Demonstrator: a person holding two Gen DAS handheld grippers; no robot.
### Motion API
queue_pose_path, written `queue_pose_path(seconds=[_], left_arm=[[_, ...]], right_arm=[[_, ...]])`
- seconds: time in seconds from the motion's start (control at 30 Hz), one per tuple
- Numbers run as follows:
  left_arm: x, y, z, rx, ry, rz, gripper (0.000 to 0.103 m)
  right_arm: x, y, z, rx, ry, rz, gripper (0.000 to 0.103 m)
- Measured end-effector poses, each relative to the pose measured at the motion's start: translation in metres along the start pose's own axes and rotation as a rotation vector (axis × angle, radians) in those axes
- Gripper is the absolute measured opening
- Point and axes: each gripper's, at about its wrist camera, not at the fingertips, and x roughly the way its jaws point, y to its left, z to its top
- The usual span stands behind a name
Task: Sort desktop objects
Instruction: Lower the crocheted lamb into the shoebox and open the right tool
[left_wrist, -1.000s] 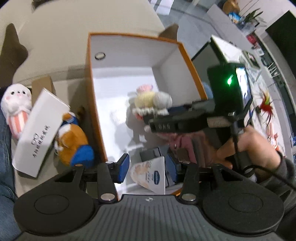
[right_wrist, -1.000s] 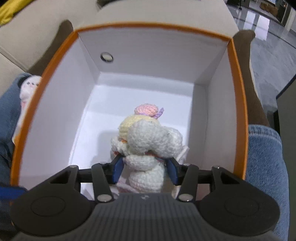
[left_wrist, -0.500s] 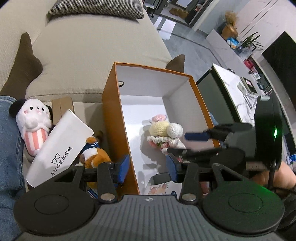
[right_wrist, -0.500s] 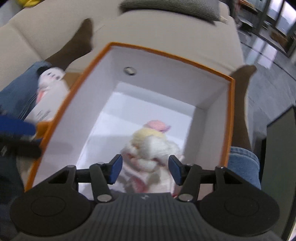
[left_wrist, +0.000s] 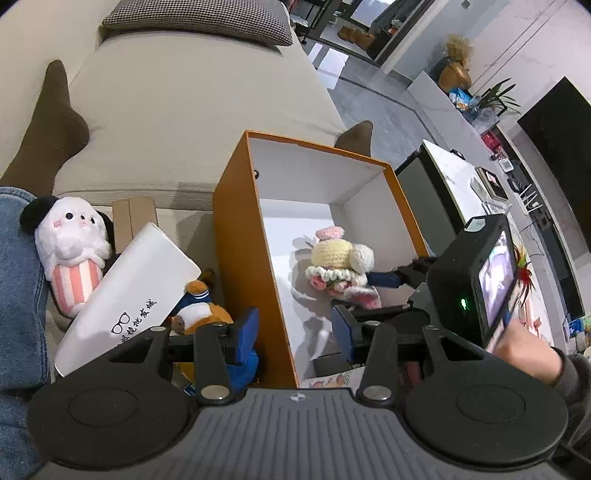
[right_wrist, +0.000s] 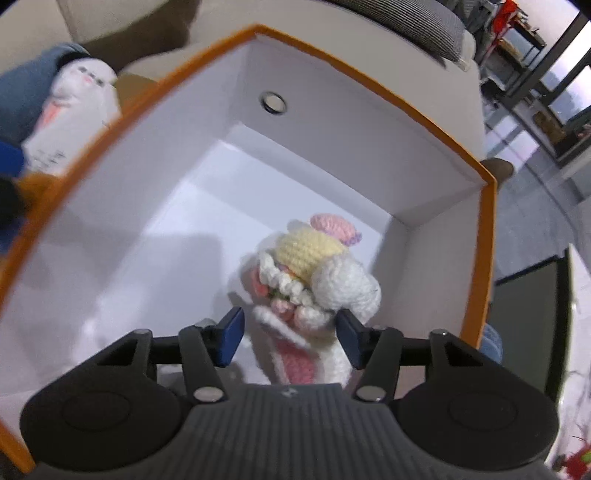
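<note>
Orange box sits mid-frame in the left view, its white floor bare around the crochet doll lying near the right wall. Left gripper about half open, empty, straddling the box's near-left wall. Left view alone shows the clutter outside: white case, orange plush, bunny plush. Right gripper half open, doll between the pads, right pad touching; grip unclear. A second ago it sat deeper over the doll.
</note>
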Motion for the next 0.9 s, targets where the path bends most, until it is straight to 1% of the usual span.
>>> queue_pose_path(seconds=[0.03,0.07,0.13,0.17,0.23,0.37,0.5,0.53,0.67,0.8,0.9], left_arm=[[0.000,0.001,0.000,-0.002,0.000,-0.001,0.051],[0.000,0.002,0.000,-0.004,0.000,0.000,0.051],[0.000,0.004,0.000,-0.009,0.000,0.001,0.051],[0.000,0.004,0.000,-0.012,0.000,0.002,0.051],[-0.001,0.005,0.001,-0.016,-0.002,-0.001,0.051],[0.000,0.002,0.001,-0.011,0.001,-0.011,0.051],[0.002,-0.002,0.000,0.002,0.011,-0.012,0.051],[0.003,-0.003,0.000,0.004,0.013,-0.012,0.051],[0.005,-0.004,-0.001,0.009,0.019,-0.007,0.051],[0.003,-0.004,-0.002,0.009,0.021,0.006,0.051],[-0.004,-0.005,-0.002,0.021,0.011,0.021,0.051]], right_arm=[[0.003,-0.007,-0.001,0.034,-0.001,-0.005,0.041],[0.004,-0.015,-0.002,0.072,-0.005,-0.008,0.038],[0.001,-0.037,-0.003,0.202,0.001,0.058,0.032],[-0.001,-0.046,-0.003,0.256,0.005,0.091,0.031],[-0.006,-0.061,-0.004,0.342,0.013,0.138,0.025],[-0.012,-0.071,-0.008,0.410,0.051,0.214,0.024],[-0.012,-0.078,-0.011,0.469,0.054,0.250,0.024],[-0.010,-0.075,-0.017,0.475,0.050,0.252,0.024],[0.001,-0.068,-0.020,0.463,0.059,0.234,0.024],[-0.002,-0.065,-0.022,0.448,0.054,0.223,0.025],[-0.008,-0.064,-0.019,0.436,0.043,0.212,0.028]])
